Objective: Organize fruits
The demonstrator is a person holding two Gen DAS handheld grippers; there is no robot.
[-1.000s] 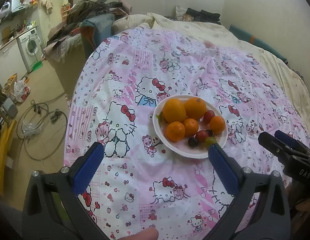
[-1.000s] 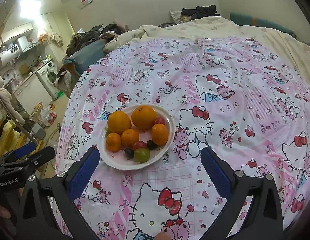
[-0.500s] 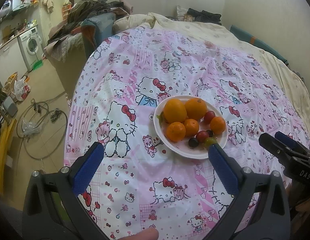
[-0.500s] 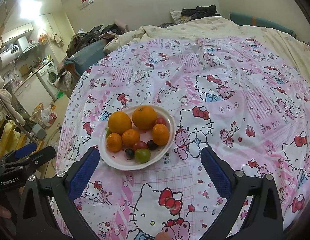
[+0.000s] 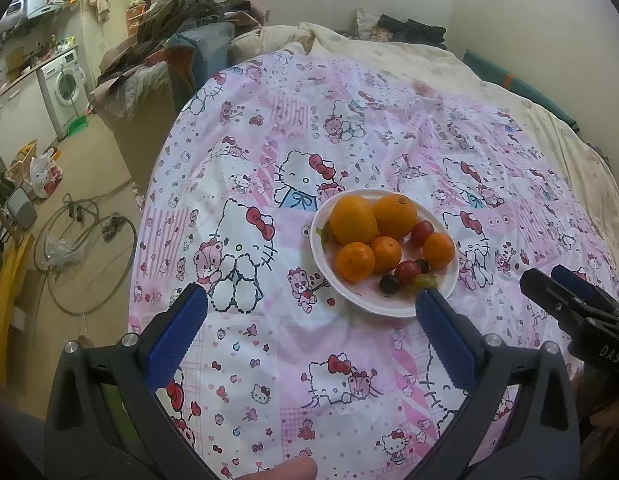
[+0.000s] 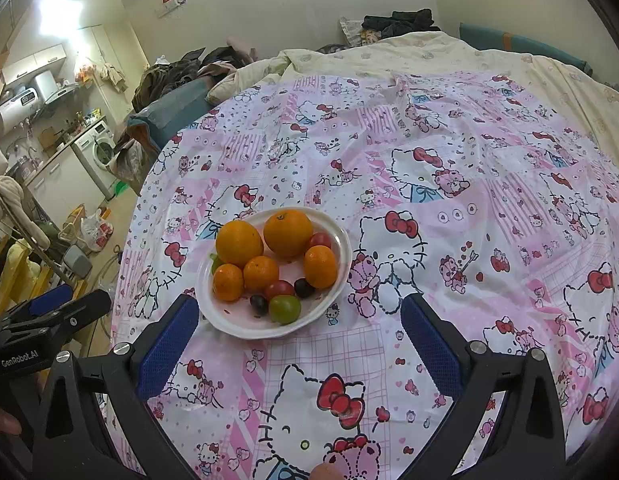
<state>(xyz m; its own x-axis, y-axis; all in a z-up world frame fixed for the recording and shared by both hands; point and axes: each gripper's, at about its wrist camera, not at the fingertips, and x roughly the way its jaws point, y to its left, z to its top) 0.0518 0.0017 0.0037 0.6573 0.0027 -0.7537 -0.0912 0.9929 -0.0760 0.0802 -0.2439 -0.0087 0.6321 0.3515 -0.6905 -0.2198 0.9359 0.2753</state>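
Observation:
A white plate [image 5: 445,296] [image 6: 213,312] sits on the pink cartoon-print bedsheet [image 5: 349,128] [image 6: 469,184]. It holds two large oranges [image 5: 352,219] [image 6: 287,232], three small mandarins [image 5: 355,262] [image 6: 319,266], red cherry tomatoes [image 6: 279,289], dark grapes [image 5: 389,284] [image 6: 259,304] and a green tomato [image 6: 284,309]. My left gripper [image 5: 309,300] is open, hovering near and left of the plate, its right finger at the plate's near rim. My right gripper [image 6: 299,310] is open, with the plate's near half between its fingers. Each gripper shows at the edge of the other's view.
The bed's left edge drops to a floor with hoses [image 5: 85,240], bags and a washing machine [image 5: 65,84] [image 6: 99,148]. Piled clothes [image 5: 177,28] lie beyond the bed's far left corner. A cream quilt [image 6: 449,56] covers the far side. A fingertip [image 5: 285,472] shows at the bottom.
Both views have shifted very slightly; the plate sits a touch nearer in the right wrist view. Both grippers stay open and nothing on the plate has moved.

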